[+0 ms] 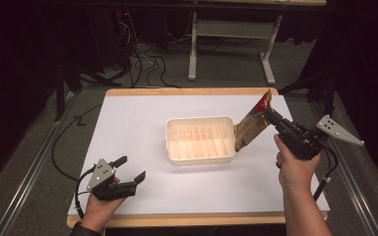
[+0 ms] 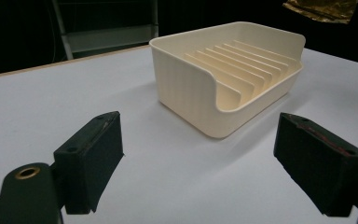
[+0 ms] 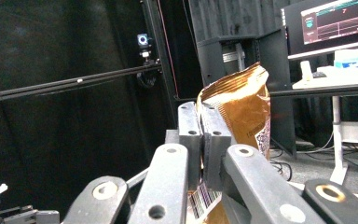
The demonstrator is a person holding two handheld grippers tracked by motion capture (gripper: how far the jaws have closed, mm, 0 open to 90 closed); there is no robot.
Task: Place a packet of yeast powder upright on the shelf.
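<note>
Left gripper (image 1: 132, 173) sits nearest, low at the table's near-left edge, black jaws spread wide with nothing between them, aimed at the tray. I'd leave it parked there, or use it to brace the tray if the tray starts to slide.

Mid-table: cream plastic tray with upright divider ribs (image 1: 200, 139), rounded corners, smooth matte walls, one side cut low. It rests flat on the white table top (image 1: 128, 128).

Right gripper (image 1: 267, 113) is raised at the tray's right end, jaws pinched tight on a crinkly gold-brown foil snack bag (image 1: 251, 128). The bag hangs tilted, its lower end at the tray's right wall; I can't tell if they touch. A barcode shows near the jaws in the right gripper view.

My read: the bag goes into a slot. Foil is slick and floppy, so I'd line its edge up parallel with the ribs, lower slowly, and release only once it's seated.
</note>
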